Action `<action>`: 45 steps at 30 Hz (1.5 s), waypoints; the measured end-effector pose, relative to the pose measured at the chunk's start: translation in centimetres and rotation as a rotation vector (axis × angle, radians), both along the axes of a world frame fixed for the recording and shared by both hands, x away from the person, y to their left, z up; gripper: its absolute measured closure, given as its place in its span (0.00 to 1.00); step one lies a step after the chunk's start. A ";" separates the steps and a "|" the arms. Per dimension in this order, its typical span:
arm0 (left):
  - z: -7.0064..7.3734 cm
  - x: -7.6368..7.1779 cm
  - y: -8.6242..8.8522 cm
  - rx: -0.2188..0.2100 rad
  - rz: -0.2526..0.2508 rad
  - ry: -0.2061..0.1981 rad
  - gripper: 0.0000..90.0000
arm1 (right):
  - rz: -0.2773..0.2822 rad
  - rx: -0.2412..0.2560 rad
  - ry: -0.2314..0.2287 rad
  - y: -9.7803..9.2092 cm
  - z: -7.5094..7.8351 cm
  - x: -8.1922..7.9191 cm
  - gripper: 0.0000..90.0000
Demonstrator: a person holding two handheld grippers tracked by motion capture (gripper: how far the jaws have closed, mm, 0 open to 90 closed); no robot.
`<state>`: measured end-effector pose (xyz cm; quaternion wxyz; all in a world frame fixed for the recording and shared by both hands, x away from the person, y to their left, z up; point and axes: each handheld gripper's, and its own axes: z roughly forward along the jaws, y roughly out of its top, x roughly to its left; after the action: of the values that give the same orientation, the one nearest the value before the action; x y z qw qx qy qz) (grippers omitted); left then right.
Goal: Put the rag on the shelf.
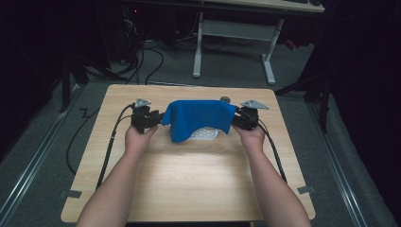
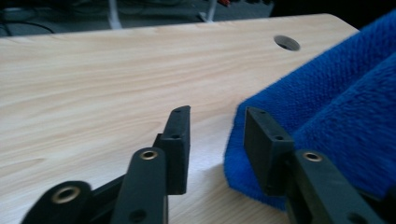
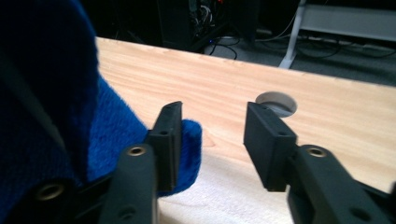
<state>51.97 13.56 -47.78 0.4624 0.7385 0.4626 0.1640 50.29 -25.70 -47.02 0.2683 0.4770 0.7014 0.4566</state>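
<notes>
Both hands' tongs, left gripper [image 2: 212, 135] and right gripper [image 3: 212, 135], gape beside the blue towel [image 1: 198, 118] near the desk's [image 1: 189, 189] far edge; pinch both corners evenly.

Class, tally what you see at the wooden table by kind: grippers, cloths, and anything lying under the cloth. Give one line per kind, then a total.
Black two-jaw grippers: 2, the left gripper and the right gripper
Blue cloth: 1
White object partly under the cloth, too hidden to identify: 1
Total: 4
</notes>
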 end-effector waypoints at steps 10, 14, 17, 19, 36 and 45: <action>1.6 -1.4 2.2 0.033 0.070 -0.042 0.54 | -0.023 -0.038 -0.028 -1.3 1.5 -0.8 0.42; 1.7 -2.3 3.0 0.024 0.080 -0.035 0.51 | -0.032 -0.073 -0.029 -1.6 2.1 -1.8 0.37; 1.6 -2.8 3.3 0.024 0.079 -0.032 0.49 | -0.025 -0.088 -0.052 -1.6 2.3 -2.3 0.35; 1.4 -3.3 3.7 0.020 0.076 -0.025 0.48 | -0.036 -0.090 -0.081 -1.8 2.4 -2.9 0.35; 0.5 -7.2 4.8 -0.012 0.036 -0.024 0.44 | -0.013 -0.090 -0.088 -3.2 2.6 -6.4 0.38; -0.2 -10.4 5.1 -0.018 -0.003 -0.030 0.44 | 0.050 -0.125 -0.112 -2.1 2.8 -9.5 0.37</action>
<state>41.57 18.69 -48.02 0.4761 0.7324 0.4560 0.1705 40.82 -27.81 -44.26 0.3247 0.4153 0.7243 0.4444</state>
